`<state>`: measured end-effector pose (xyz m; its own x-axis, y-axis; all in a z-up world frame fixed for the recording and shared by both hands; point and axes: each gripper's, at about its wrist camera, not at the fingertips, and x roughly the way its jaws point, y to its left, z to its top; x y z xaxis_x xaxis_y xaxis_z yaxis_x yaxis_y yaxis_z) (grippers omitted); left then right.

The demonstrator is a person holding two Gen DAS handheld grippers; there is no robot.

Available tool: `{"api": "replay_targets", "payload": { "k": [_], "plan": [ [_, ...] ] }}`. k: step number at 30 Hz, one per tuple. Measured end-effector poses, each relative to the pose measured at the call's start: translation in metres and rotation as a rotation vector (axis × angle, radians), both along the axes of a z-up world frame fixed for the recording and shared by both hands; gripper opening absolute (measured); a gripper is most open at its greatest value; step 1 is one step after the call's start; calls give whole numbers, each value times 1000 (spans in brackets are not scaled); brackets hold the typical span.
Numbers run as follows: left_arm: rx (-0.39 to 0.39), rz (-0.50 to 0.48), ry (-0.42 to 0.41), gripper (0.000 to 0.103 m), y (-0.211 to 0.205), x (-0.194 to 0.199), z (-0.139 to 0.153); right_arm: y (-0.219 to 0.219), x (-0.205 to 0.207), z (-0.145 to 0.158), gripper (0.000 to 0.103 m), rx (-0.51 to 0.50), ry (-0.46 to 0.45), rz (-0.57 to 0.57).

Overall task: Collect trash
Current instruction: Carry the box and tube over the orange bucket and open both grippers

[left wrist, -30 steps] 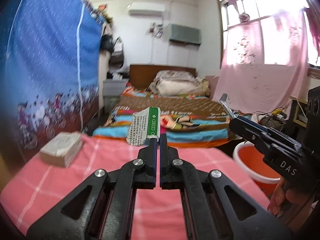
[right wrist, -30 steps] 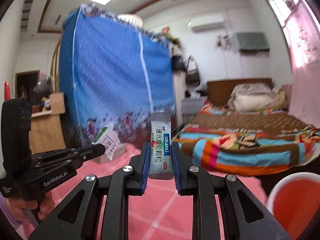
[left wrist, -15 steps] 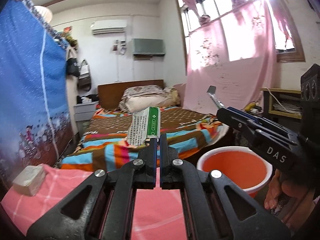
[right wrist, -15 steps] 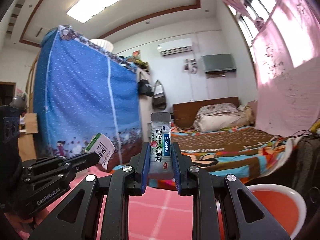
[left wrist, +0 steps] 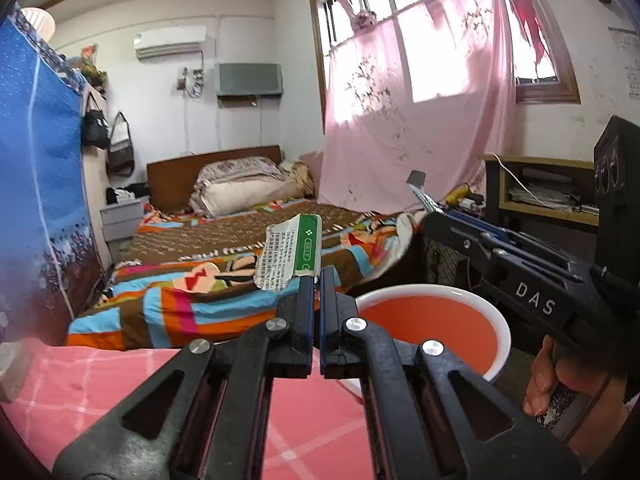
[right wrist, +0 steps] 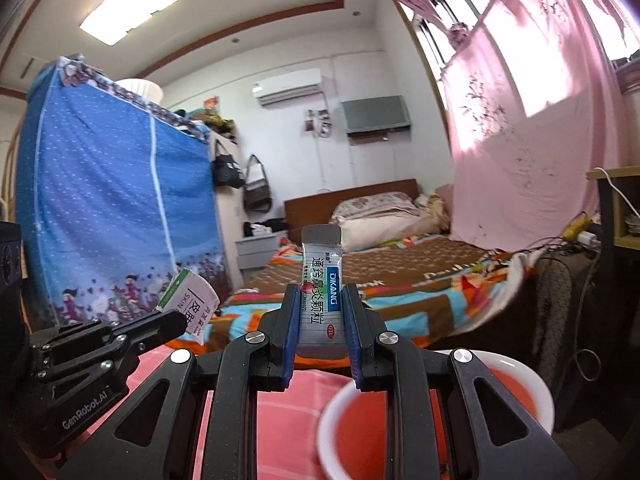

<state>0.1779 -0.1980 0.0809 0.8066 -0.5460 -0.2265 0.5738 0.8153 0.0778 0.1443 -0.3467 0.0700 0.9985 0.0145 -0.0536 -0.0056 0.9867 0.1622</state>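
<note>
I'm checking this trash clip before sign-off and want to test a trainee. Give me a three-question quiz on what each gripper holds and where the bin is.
1. True or false: the left gripper is shut on a green-and-white torn wrapper.
2. What does the right gripper hold? A) a tissue pack B) a DIKANG medicine sachet C) nothing
3. Fill in: in both wrist views the orange bin with a white rim lies below and to the ____ of the fingertips.

Key: 1 true; 2 B; 3 right. Both pieces stand up from the fingertips, and neither is in the bin yet.
</note>
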Motion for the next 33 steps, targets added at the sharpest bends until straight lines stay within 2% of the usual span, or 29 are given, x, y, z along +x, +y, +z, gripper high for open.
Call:
{"api": "replay_targets", "payload": {
  "k": [5, 16, 33],
  "plan": [
    [-6, -41, 89, 5, -15, 13, -8, -14, 4, -5, 19, 23, 50, -42],
    [5, -97, 263, 5, -43, 34, -27, -37, 21, -26, 19, 95, 236, -100],
    [53, -138, 422, 5, -68, 51, -46, -51, 30, -37, 20, 143, 340, -127]
  ]
}}
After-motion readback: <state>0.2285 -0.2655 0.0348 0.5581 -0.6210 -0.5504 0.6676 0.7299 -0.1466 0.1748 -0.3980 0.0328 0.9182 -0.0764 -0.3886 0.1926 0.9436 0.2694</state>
